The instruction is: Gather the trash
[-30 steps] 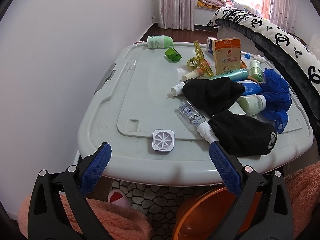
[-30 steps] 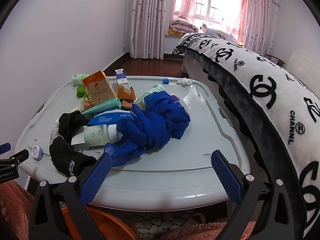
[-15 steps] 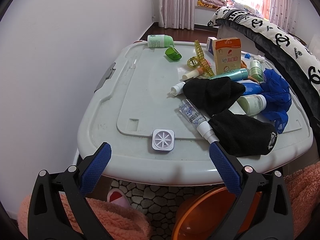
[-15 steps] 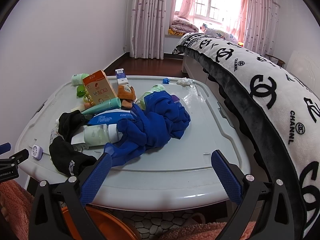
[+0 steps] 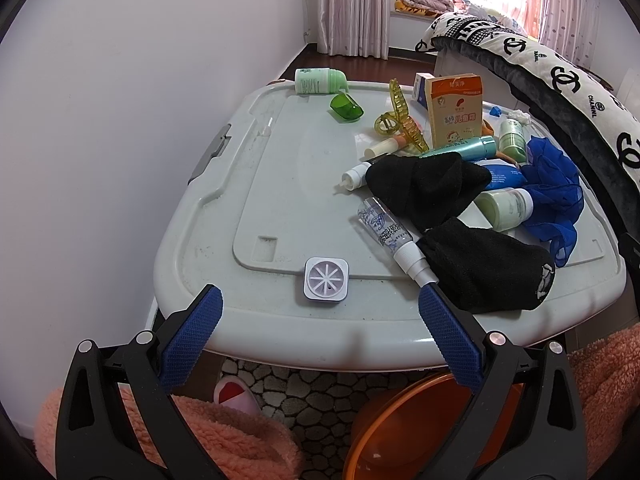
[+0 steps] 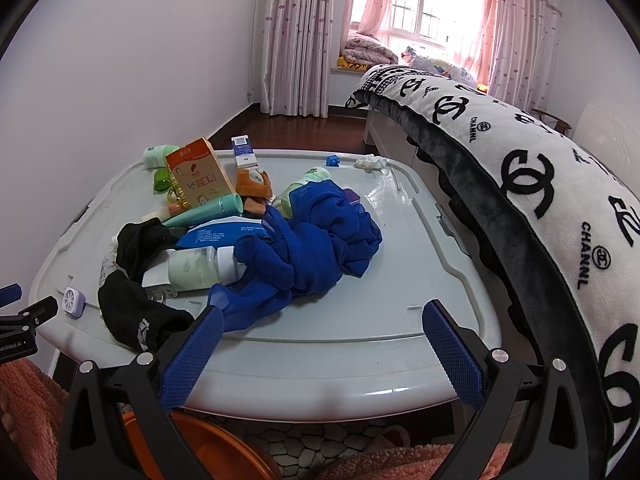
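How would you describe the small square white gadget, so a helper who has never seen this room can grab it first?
Start at the big grey storage-box lid beside the bed. On its near edge, left of the black socks, between the open left gripper's fingertips, lies the small square white gadget. Nothing else there has its spoked round grille, and it lies alone, apart from the pile.

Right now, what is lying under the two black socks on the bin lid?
The near black sock covers the nozzle end of a clear spray bottle. The far black sock overlies a white-capped tube and the blue tube. Anything else beneath is hidden by the fabric.
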Tool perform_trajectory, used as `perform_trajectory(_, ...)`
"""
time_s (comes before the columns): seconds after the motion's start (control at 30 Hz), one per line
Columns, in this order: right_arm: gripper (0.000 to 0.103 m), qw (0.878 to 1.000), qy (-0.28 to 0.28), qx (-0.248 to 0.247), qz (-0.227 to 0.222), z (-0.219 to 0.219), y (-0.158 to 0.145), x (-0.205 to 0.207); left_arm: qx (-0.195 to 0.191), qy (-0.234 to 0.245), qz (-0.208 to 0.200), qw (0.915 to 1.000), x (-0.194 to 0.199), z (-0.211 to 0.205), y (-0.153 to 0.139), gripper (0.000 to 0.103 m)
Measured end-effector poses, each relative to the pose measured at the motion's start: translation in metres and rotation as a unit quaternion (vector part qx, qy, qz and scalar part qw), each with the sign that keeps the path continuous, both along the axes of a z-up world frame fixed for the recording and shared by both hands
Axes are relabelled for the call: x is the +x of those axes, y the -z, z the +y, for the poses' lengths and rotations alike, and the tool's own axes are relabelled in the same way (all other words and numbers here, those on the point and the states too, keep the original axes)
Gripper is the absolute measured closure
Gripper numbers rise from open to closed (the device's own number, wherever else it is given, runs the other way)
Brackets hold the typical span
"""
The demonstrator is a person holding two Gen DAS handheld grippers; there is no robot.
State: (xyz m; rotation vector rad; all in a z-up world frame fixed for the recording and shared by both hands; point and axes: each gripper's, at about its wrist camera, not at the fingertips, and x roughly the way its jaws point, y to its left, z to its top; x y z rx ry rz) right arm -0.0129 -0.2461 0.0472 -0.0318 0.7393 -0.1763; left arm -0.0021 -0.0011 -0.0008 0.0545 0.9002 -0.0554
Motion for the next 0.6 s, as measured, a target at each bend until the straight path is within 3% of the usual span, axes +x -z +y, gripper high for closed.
perform_trajectory(0.3,0.004,1.0,0.0,0.0,0.0,0.001,0.0,0.0,-0.001,-0.002,-0.003,1.0,-0.001,0.0,0.0,0.007)
perform_trajectory(0.5,0.004,0.999,-0.032,0.028,-0.004,0.007,0.001,-0.003,0.004,-0.031,-0.065,0.9974,-0.011,0.013,-0.026,0.007)
perform_trajectory(0.6,0.004,0.993,-0.089,0.07,0.036,0.029,0.013,0.005,0.009,-0.054,-0.101,0.9934,-0.016,0.026,-0.044,0.007)
